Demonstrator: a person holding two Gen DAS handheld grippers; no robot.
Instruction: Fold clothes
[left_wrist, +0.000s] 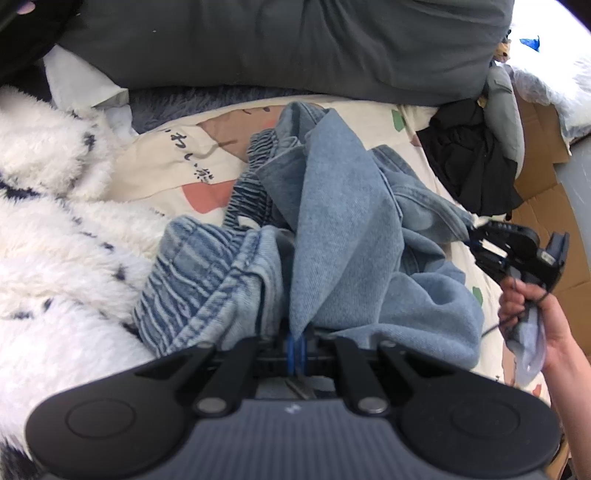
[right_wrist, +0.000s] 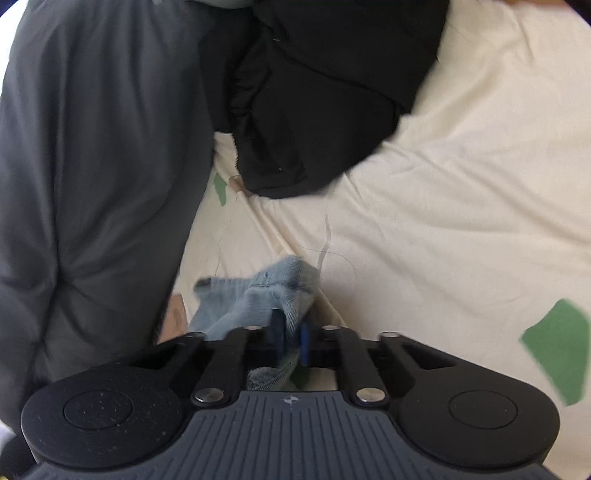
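Both grippers (left_wrist: 297, 341) (right_wrist: 290, 338) clamped on jeans (left_wrist: 332, 229).

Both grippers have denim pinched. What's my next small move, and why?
Probably draw the two apart to spread the jeans: they lie bunched on the bedsheet, with the left hand-held gripper and right hand-held gripper each shut on an edge.

A bed with a cream sheet (left_wrist: 155, 162) printed with green and pink shapes carries the crumpled jeans (left_wrist: 332, 229); a white fluffy blanket (left_wrist: 55, 221); black clothing (right_wrist: 314, 92); a grey pillow (left_wrist: 295, 44).
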